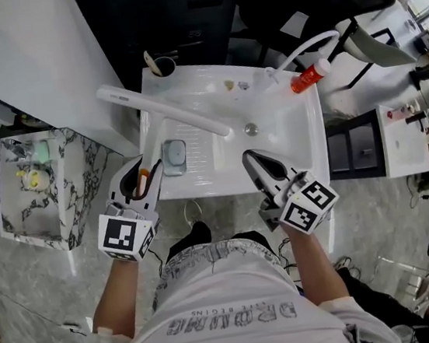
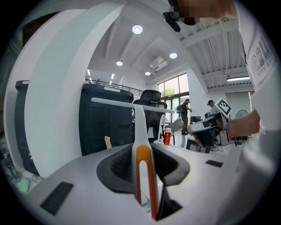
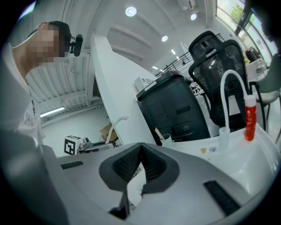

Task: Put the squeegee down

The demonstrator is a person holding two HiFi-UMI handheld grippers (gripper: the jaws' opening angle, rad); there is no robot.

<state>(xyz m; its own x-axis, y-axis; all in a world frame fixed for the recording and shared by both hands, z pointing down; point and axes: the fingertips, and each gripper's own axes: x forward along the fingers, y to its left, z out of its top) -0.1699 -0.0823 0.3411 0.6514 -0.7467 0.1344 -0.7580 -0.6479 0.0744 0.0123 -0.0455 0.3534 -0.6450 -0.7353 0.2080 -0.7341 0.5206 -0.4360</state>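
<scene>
The jaws of my left gripper (image 1: 141, 175) hold the squeegee (image 1: 168, 115), its handle pointing far and its blade crosswise over the sink (image 1: 306, 155). My right gripper (image 1: 254, 160) has its jaws closed, empty.

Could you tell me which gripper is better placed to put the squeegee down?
Left: the left gripper holds the squeegee by its handle, over the sink. The right gripper is shut and empty.

Left tongs (image 2: 145, 154) clamped on squeegee (image 2: 140, 125) handle, orange-white; blade bar up top, before black cabinet (image 2: 105, 121); red bottle (image 2: 167, 136) beyond.
</scene>
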